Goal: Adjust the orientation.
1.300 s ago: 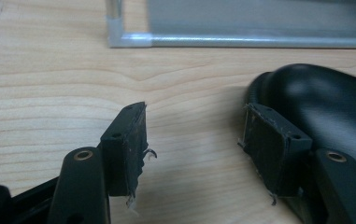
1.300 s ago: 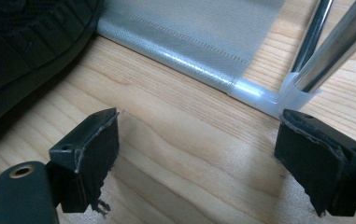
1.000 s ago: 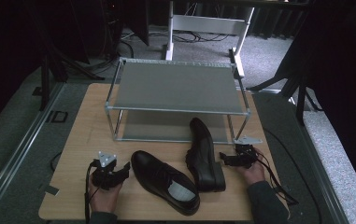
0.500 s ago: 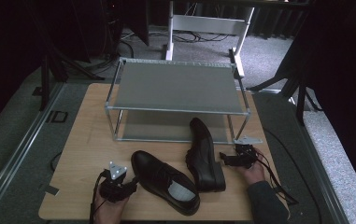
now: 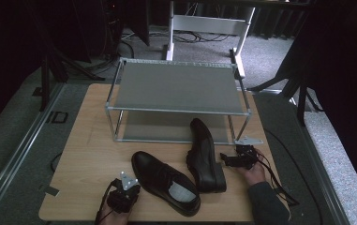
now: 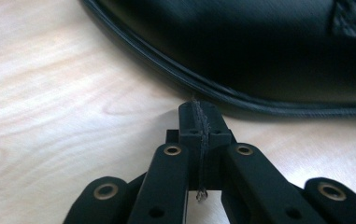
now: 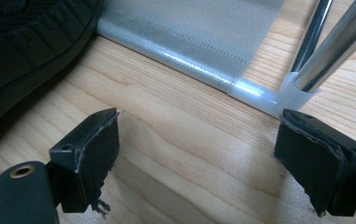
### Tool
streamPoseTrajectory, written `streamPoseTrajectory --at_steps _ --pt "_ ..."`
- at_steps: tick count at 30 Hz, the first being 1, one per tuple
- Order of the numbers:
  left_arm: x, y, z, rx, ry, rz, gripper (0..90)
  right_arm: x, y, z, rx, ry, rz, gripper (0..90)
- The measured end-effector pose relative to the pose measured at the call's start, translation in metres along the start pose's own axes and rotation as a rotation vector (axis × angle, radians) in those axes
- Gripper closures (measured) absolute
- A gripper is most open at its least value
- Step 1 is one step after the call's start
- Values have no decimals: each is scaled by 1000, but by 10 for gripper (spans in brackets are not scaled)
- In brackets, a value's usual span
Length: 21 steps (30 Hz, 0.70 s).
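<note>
A black dress shoe [image 5: 167,185] stands upright on the wooden table [image 5: 92,140], toe to the far left. Its dark side [image 6: 259,46] lies just beyond my left gripper [image 6: 199,112]. That gripper [image 5: 128,188] sits near the table's front edge at the shoe's left. Its jaws have just been closing and the pads now meet with nothing between them. A second black shoe [image 5: 204,154] lies on its side, and its sole [image 7: 21,46] shows at the left of the right gripper view. My right gripper [image 7: 199,140] is open over bare wood, right of that shoe [image 5: 224,158].
A two-tier metal rack [image 5: 176,86] with grey shelves stands at the back of the table. Its lower shelf [image 7: 189,28] and a chrome leg [image 7: 327,46] are just ahead of my right gripper. Cables trail from both grippers.
My left gripper has moved toward the table's front edge and slightly right, closer to the upright shoe, and its jaws have shut. The right gripper and both shoes have stayed put.
</note>
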<state>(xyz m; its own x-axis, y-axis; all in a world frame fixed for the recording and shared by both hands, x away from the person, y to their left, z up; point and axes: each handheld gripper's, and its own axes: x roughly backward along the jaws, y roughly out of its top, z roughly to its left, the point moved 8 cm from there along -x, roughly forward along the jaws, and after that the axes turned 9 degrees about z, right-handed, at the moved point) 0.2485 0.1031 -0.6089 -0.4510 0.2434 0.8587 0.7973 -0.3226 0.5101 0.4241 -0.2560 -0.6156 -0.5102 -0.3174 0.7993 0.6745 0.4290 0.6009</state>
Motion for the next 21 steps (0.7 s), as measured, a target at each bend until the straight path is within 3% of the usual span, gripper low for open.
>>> streamPoseTrajectory --at_steps 9,21 --pt "0 0 -7 -16 -1 2 900 0 0 0 0 0 0 134" --pt "-16 28 4 -7 4 -7 898 0 0 0 0 0 0 134"
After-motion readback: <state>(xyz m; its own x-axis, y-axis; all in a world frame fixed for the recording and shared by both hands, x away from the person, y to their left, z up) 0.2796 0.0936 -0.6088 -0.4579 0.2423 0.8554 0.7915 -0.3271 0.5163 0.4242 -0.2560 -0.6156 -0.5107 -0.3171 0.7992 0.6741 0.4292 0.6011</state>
